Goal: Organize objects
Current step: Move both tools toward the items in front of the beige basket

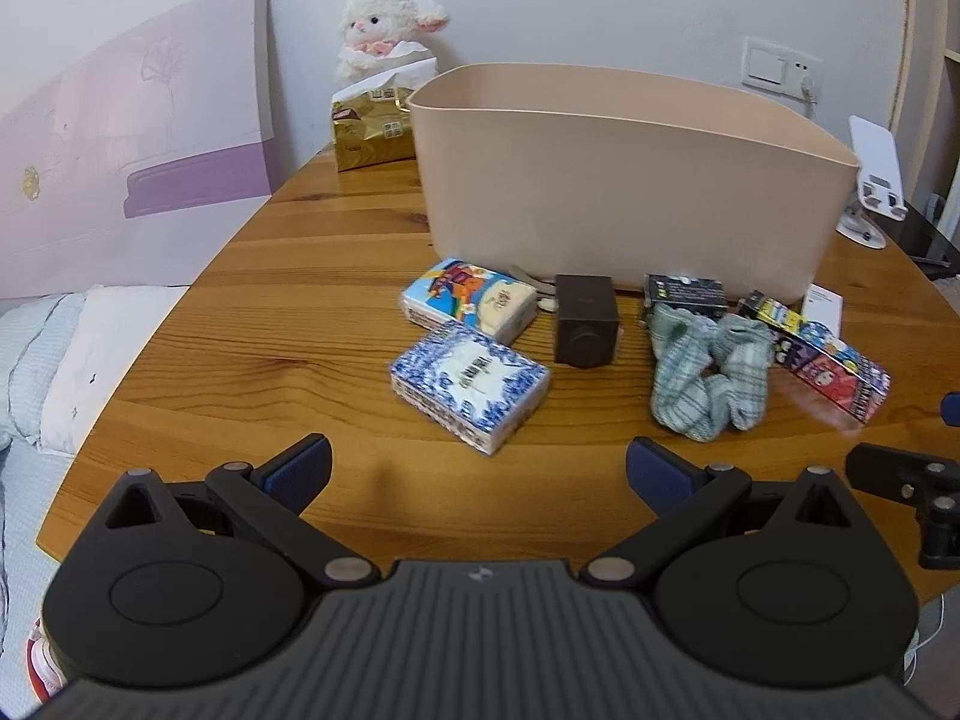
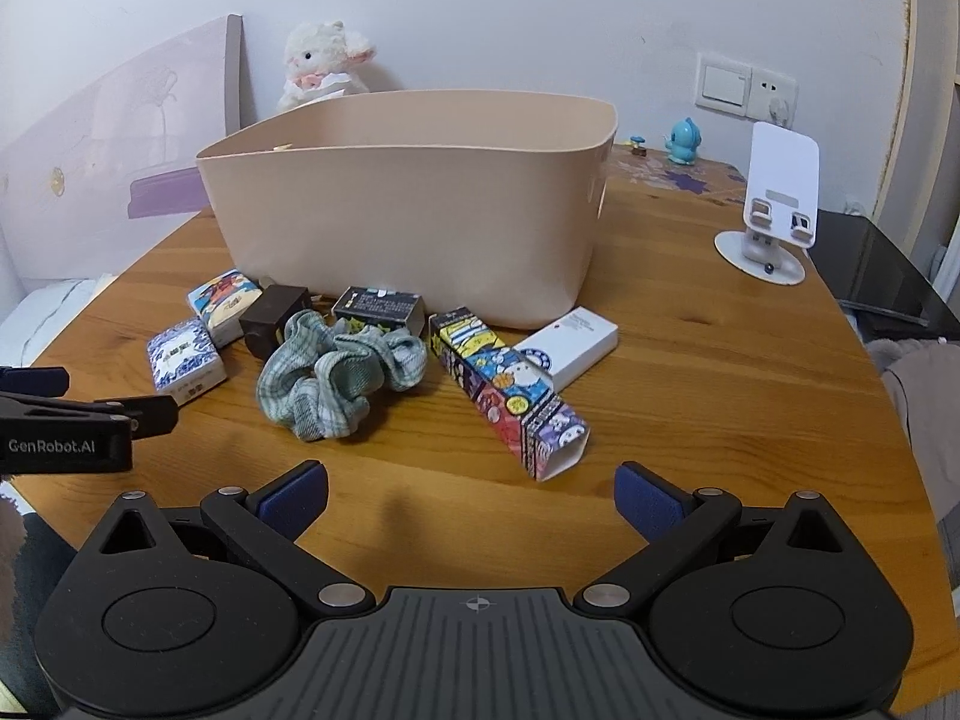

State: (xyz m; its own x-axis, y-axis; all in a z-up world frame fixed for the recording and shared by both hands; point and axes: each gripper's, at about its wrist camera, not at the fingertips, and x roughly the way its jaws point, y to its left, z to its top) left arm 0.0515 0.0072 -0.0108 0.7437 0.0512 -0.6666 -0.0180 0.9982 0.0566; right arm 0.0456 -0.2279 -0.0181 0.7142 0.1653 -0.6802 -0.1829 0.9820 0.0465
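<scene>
Both tools hang low over the near edge of the wooden counter (image 2: 690, 360), and both are spread wide with nothing between their blue pads — the left tool (image 1: 478, 468) faces the tissue packs, the right tool (image 2: 471, 495) faces the long carton. At the back sits the beige storage bin (image 2: 408, 222), upright, and everything to be sorted lies on the counter in front of its near wall, none of it in the bin. From the left: a blue-and-white tissue pack (image 1: 470, 385), nearest the left tool, with a cartoon-print tissue pack (image 1: 468, 299) just behind it; then a small dark brown box (image 1: 585, 320) standing close to the bin. Next comes the green checked scrunchie (image 2: 339, 375), bunched up, touching a small black box (image 2: 378, 307) behind it. To the right lies a long cartoon-printed carton (image 2: 510, 396), angled toward the right tool, its open end nearest — and a white box (image 2: 570, 348) rests just beside it. Further back, a plush lamb (image 1: 384, 30), a gold tissue pack (image 1: 372, 129) and a white phone stand (image 2: 774, 204).
</scene>
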